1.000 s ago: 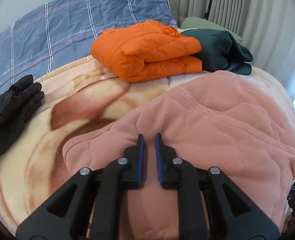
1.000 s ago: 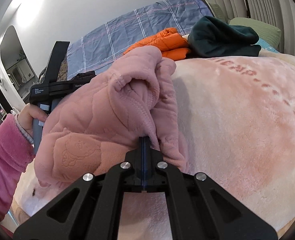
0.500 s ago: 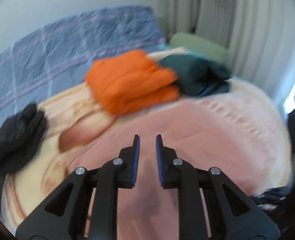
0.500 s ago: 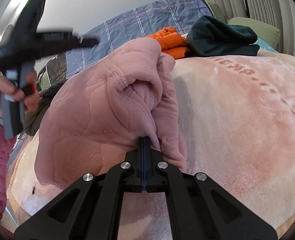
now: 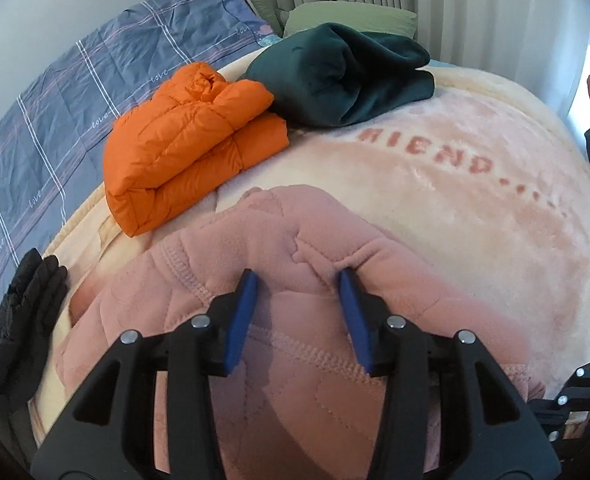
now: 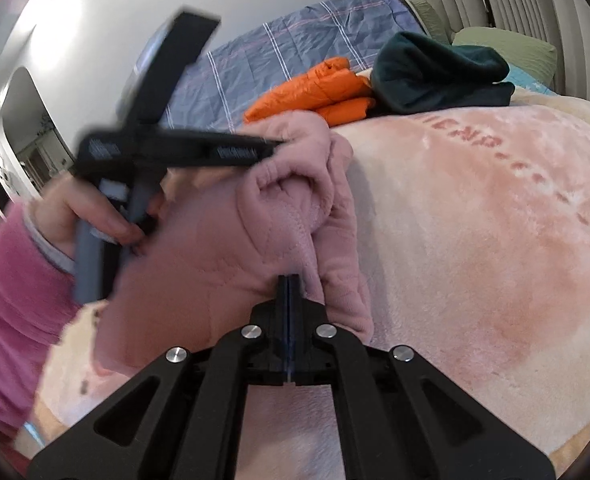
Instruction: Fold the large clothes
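Spread across the bed, a plush pink-and-cream blanket [image 5: 475, 208] with reddish lettering serves as our work surface. Nearest to us, our left gripper [image 5: 297, 280] has its blue-padded fingers [image 5: 239, 320] set wide apart, straddling a raised fold of the pink quilted garment [image 5: 279, 232]; the right pad touches a bunched ridge of fabric, but nothing is clamped. Our right gripper [image 6: 289, 280] has its jaws pressed together on a seamed edge of the same garment [image 6: 199, 264], which rises in a crumpled mound just ahead of the fingertips and lies on the blanket [image 6: 495, 240] near its front edge. In the right wrist view, the left hand [image 6: 95, 212], in a pink sleeve, holds its tool at the far left side of the mound; that area is blurred. A black glove-like item [image 5: 23, 312] lies at the left blanket edge. Farther back rest a folded orange puffer jacket [image 5: 187, 136] and, just beside it, a folded dark green fleece garment [image 5: 347, 76]. Beyond these we see a blue plaid duvet [image 5: 55, 112], a green pillow [image 5: 351, 14], and pale curtains [image 5: 475, 0].
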{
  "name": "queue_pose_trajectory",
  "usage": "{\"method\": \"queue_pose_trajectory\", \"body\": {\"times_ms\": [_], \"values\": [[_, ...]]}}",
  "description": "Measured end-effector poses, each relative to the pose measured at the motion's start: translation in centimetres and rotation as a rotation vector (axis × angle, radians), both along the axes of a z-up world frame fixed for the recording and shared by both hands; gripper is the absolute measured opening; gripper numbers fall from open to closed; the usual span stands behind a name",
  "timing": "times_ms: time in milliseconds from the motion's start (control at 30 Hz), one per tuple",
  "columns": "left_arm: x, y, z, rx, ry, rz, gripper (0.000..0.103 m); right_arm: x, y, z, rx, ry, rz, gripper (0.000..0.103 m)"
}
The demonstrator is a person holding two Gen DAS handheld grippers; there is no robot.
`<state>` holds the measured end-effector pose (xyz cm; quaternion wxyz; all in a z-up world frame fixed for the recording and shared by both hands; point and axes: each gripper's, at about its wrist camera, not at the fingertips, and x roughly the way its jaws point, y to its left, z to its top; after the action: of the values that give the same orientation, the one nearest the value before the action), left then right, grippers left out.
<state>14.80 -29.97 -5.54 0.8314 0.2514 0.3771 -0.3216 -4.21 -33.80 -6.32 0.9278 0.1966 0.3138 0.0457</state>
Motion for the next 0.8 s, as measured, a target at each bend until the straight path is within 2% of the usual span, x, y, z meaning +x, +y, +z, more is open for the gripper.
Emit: {"method": "queue_pose_trajectory", "body": {"times_ms": [67,133,233,300,333,400,567,667,800], "values": [[0.1,0.4,0.1,-0.019,0.001,0.002,0.045,-0.3,-0.3,2.0,0.004,-0.051,0.013,0.000],[0.4,0.5,0.1,-0.027,0.003,0.002,0.045,-0.1,-0.1,4.4,-0.042,-0.114,0.026,0.000],[0.3,0.4,0.2,-0.027,-0.006,0.002,0.045,2.0,0.5,5.5,-0.103,-0.140,0.057,0.000],[0.2,0.6,0.4,-0.035,-0.011,0.002,0.045,4.5,0.2,3.4,-0.090,-0.050,0.051,0.000],[0.2,0.8,0.5,-0.045,-0.010,0.002,0.046,6.0,-0.2,1.1,-0.063,0.020,0.052,0.000],[0.4,1.1,0.5,-0.066,0.005,0.007,0.046,6.7,-0.5,-1.5,-0.055,0.026,0.044,0.000],[1.7,1.0,-0.1,-0.106,0.075,0.023,0.048,6.5,0.8,-1.6,-0.174,0.009,0.000,0.000],[2.0,1.5,0.1,-0.140,0.104,0.028,0.048,6.2,0.1,-1.7,-0.122,0.006,0.028,0.000],[1.8,2.6,2.0,-0.180,0.102,0.046,0.047,6.0,-0.9,-2.1,-0.016,0.008,0.048,0.000]]}}
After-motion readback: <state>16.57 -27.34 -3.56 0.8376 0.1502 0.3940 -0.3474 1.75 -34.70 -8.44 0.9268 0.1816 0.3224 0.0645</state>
